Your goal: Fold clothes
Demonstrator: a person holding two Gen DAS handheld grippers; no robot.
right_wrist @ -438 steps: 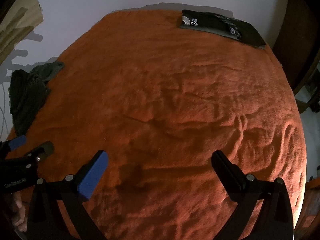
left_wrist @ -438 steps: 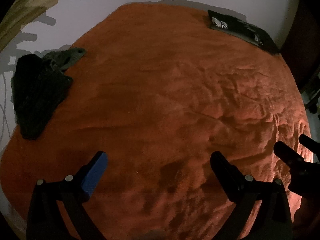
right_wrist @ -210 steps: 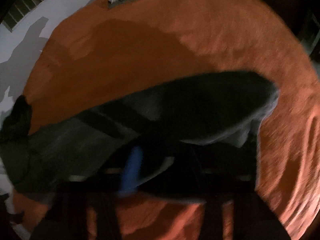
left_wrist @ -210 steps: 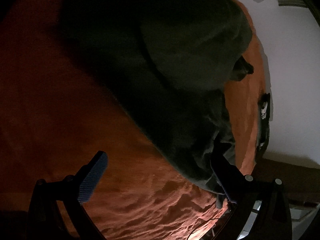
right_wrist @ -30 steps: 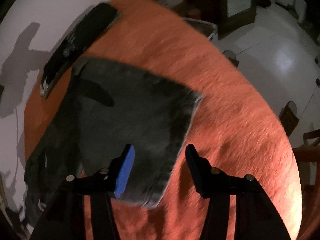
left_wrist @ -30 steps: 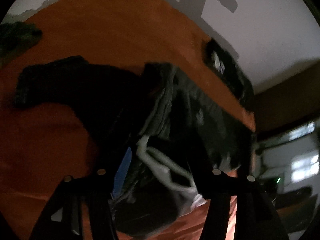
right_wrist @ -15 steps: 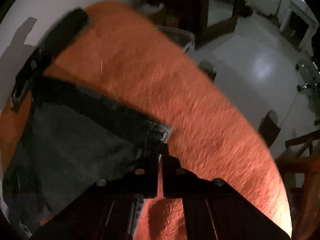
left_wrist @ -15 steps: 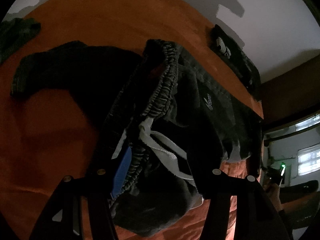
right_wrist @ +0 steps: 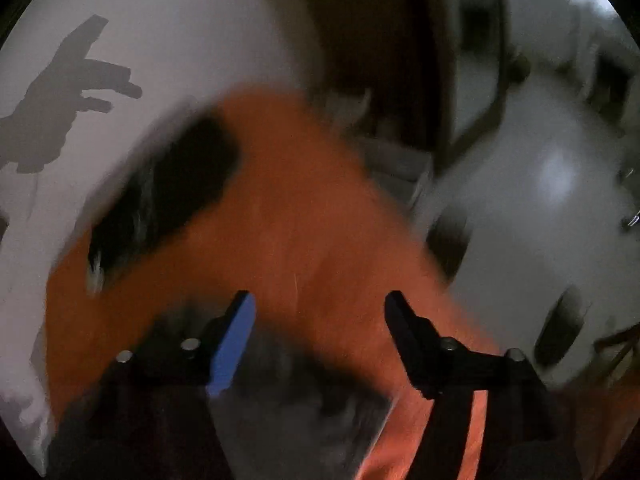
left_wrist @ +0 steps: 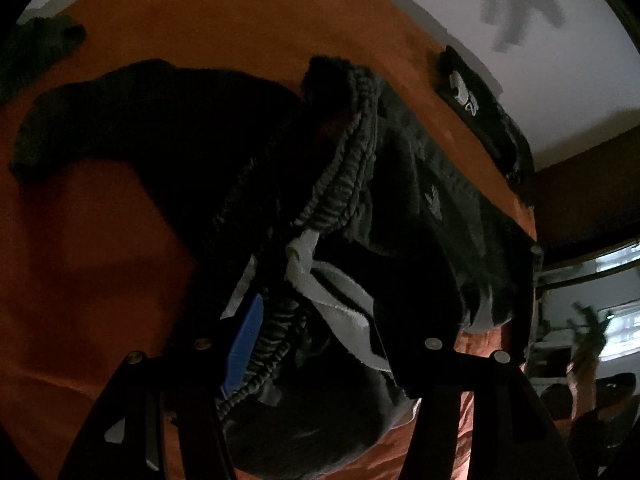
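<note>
the soft, floppy dark shorts point(left_wrist: 400, 208) lie bunched on the orange blanket point(left_wrist: 100, 260), best taken by the ribbed waistband at 12 o'clock of the half-open left gripper point(left_wrist: 316, 320), which straddles it ungripped; the right gripper point(right_wrist: 320, 316) gapes empty.

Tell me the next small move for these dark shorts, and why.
Probably lay the waistband end flat. The left gripper straddles the bunched elastic waistband of the dark shorts, jaws not closed, while the right gripper is open, its blurred view showing only orange blanket between its fingers.
</note>
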